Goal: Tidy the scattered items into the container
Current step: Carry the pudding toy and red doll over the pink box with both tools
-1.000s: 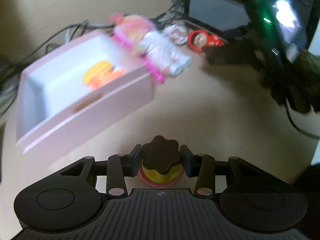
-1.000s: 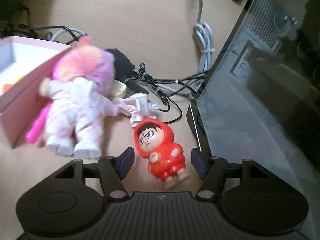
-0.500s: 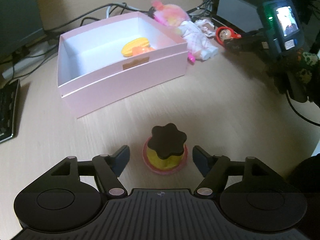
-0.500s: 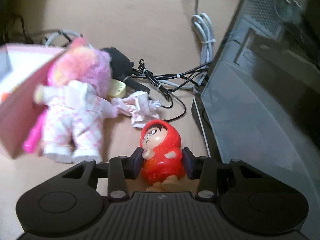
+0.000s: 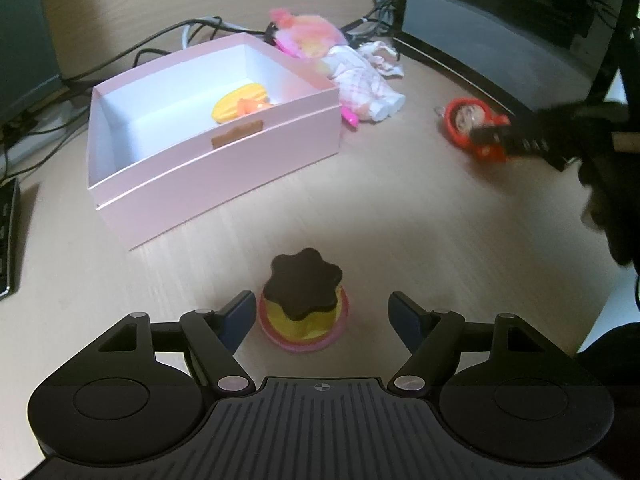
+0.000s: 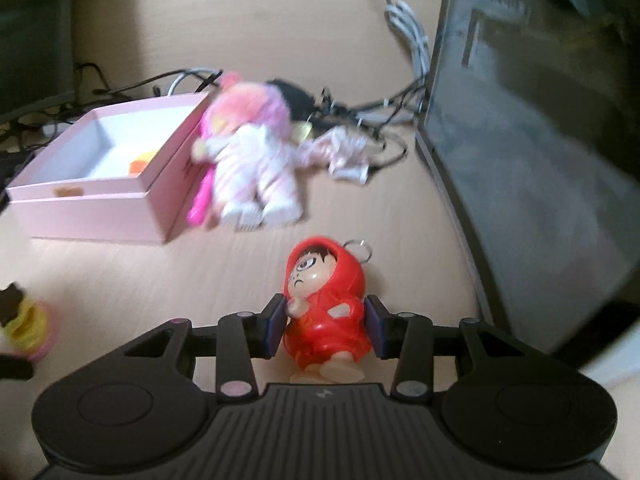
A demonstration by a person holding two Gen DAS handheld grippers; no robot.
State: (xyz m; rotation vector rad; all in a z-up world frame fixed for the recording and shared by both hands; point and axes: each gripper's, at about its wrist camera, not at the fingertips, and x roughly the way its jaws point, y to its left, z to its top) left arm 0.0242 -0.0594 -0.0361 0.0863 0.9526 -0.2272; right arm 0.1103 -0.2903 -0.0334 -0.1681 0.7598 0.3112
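Note:
A pink box (image 5: 224,168) stands on the wooden desk and holds a yellow and orange toy (image 5: 240,102). My left gripper (image 5: 322,314) is open, its jaws either side of a small pot with a dark flower-shaped lid (image 5: 304,300) that stands on the desk. My right gripper (image 6: 326,326) is shut on a red hooded figurine (image 6: 326,300) and holds it above the desk; it also shows in the left wrist view (image 5: 472,128). A pink-haired plush doll (image 6: 252,160) lies against the box's right side.
A crumpled white cloth (image 6: 344,148) and tangled cables (image 6: 360,108) lie behind the doll. A dark computer case (image 6: 532,140) stands at the right. A keyboard edge (image 5: 8,236) shows at the far left.
My left gripper opened, let go of the pot and drew back. My right gripper closed on the red figurine and lifted it back from the doll.

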